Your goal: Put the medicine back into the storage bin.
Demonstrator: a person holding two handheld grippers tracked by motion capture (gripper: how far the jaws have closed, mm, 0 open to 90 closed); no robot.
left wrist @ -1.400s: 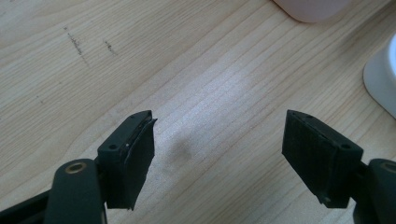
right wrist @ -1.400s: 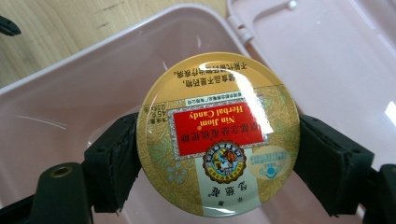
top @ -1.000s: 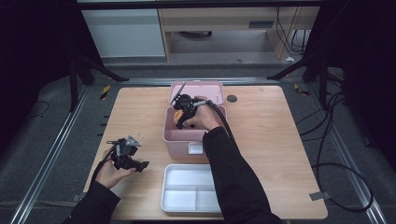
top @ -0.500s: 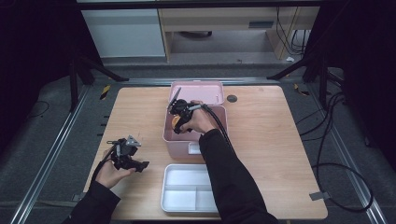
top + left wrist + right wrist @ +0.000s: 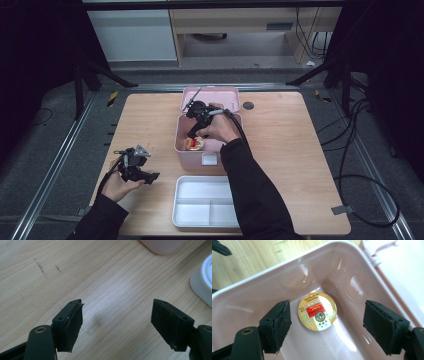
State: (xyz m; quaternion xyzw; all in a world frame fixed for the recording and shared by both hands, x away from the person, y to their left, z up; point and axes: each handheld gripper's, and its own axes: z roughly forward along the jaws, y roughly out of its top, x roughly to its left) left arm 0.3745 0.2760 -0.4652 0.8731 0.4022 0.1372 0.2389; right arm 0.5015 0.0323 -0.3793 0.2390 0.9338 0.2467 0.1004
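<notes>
**Round tin on the floor of the open pink box**

At the left of the table [image 5: 150, 120], the left gripper [image 5: 141, 170] rests low over bare wood in the person's left hand. Its jaws stand wide apart with nothing between them, as the left gripper view shows.

Toward the middle, at the near edge, sits a white divided tray [image 5: 206, 202], its compartments holding nothing. Just behind it stands the pink box [image 5: 181, 145], its lid [image 5: 210, 94] thrown back flat behind it.

Inside the box lies a single round tin [image 5: 317, 311], gold-rimmed with a red and white label, flat on the bottom and apart from the walls.

The right gripper [image 5: 195, 131] points down into the box above the tin. Its jaws have just been closing a little but are spread wide, either side of the tin without touching it.
</notes>
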